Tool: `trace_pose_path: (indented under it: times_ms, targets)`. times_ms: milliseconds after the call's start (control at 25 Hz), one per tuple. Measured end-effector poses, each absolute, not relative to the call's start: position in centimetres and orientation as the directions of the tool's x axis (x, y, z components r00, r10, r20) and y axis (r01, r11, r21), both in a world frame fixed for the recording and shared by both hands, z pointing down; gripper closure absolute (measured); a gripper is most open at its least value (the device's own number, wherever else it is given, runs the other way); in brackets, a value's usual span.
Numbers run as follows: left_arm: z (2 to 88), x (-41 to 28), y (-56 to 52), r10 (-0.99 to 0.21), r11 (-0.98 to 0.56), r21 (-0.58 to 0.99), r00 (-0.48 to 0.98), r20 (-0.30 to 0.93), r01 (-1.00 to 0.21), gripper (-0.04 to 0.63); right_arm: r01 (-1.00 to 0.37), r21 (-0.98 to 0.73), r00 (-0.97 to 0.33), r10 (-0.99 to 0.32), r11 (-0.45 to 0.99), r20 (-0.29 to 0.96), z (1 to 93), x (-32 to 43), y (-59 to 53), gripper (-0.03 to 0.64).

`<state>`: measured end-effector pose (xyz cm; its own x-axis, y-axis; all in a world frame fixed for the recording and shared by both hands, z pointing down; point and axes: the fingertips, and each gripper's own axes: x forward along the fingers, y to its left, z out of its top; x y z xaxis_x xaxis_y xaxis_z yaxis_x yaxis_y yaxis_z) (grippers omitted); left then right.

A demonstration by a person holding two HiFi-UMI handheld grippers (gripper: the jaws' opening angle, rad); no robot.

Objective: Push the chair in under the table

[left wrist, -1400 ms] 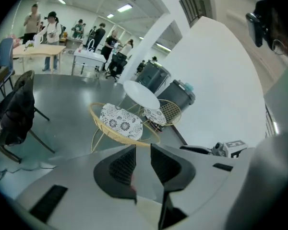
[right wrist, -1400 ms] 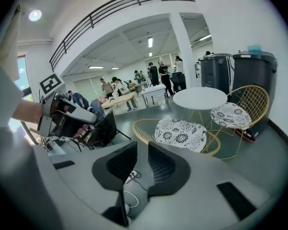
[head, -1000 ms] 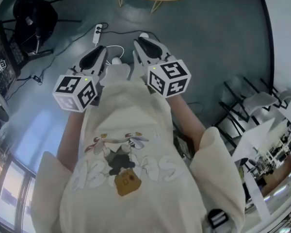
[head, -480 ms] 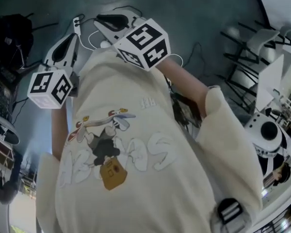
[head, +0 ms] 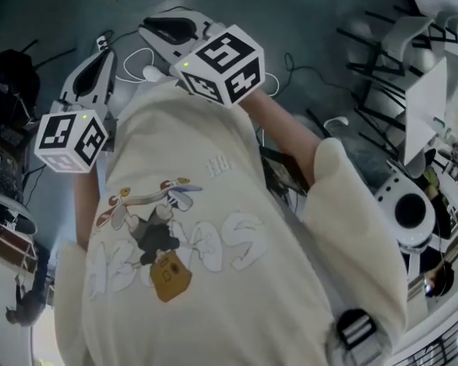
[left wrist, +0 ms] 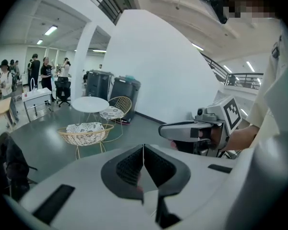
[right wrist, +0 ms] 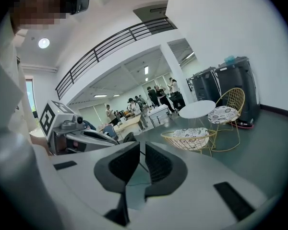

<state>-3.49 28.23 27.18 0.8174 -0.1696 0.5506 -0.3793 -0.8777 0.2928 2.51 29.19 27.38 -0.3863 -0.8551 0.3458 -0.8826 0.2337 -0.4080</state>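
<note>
A round white table (left wrist: 90, 104) stands across the hall floor, with a gold wire chair (left wrist: 116, 110) beside it and a low gold basket chair (left wrist: 85, 132) in front. The right gripper view shows the same table (right wrist: 197, 109) and chair (right wrist: 228, 110). Both grippers are held up in front of the person's cream shirt, far from that furniture. My left gripper (head: 101, 58) is shut and empty, its pads meeting (left wrist: 143, 150). My right gripper (head: 149, 27) hangs higher, its jaws a narrow gap apart (right wrist: 142, 150) with nothing between them.
White cables and a power strip (head: 103, 43) lie on the dark floor below the grippers. A black bag (head: 8, 67) sits at the left, white folding chairs (head: 412, 36) at the right. Dark bins (left wrist: 113, 92) stand by the wall, people (left wrist: 41, 71) farther back.
Both grippers have risen and swung left in the head view, the right one crossing above the shirt. The view has turned, and the gold chair at the top has nearly slid out.
</note>
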Motion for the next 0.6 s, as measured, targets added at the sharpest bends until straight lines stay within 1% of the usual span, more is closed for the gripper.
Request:
trace_pose_path:
  times_ms: [280, 600]
  targets:
    - [27.5, 1.5, 31.2, -0.138, -0.885, 0.304, 0.823, 0.551, -0.352, 0.581, -0.871, -0.428, -0.409, -0.84, 0.242, 0.357, 28.3, 6.1, 31.5, 0.577]
    - [27.5, 6.3, 32.1, -0.207, -0.851, 0.332, 0.84, 0.502, -0.407, 0.581, -0.849, -0.47, -0.422, -0.844, 0.24, 0.332, 29.3, 9.8, 33.0, 0.577]
